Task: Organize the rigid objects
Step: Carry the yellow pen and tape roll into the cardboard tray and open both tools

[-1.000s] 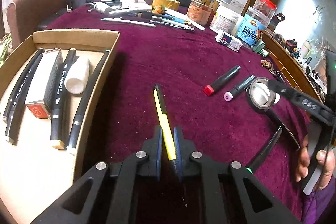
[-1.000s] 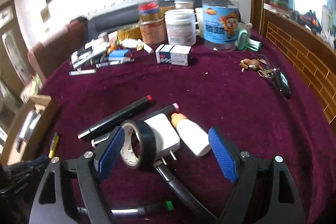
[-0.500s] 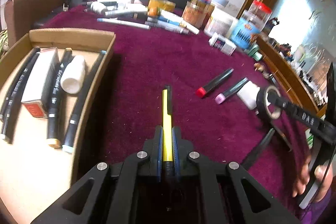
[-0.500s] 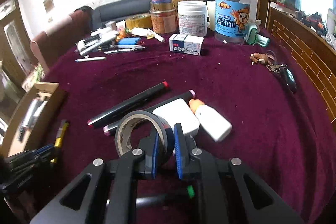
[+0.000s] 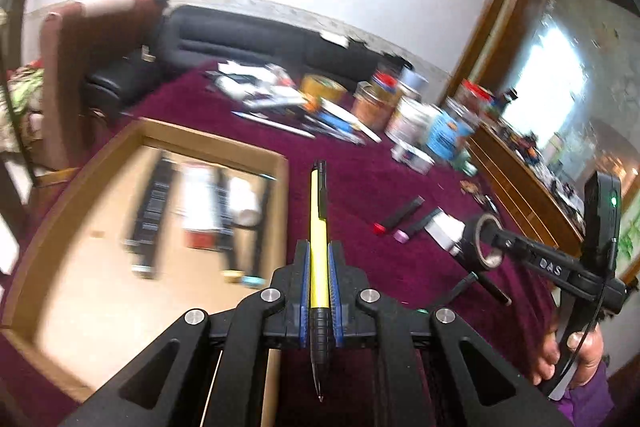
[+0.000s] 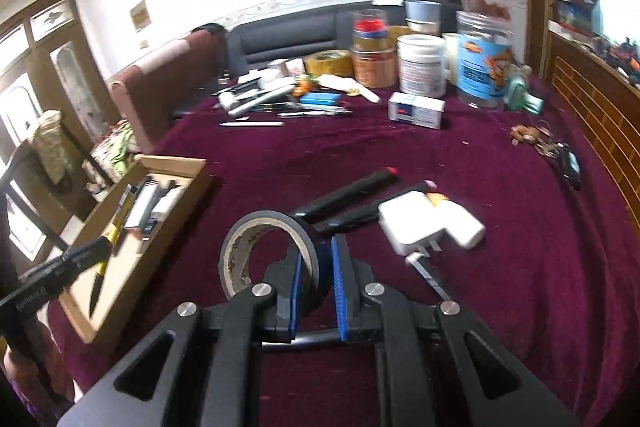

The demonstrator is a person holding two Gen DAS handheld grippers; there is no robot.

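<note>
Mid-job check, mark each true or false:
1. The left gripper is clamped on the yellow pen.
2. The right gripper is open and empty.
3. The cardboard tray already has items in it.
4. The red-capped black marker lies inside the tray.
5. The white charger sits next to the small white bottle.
1. True. The left gripper is shut on the yellow and black pen.
2. False. The right gripper is shut on the roll of black tape.
3. True. The shallow cardboard tray holds markers and a box.
4. False. The red-capped black marker lies on the maroon tablecloth, outside the tray.
5. True. The white plug-in charger touches the orange-capped white bottle.
</note>
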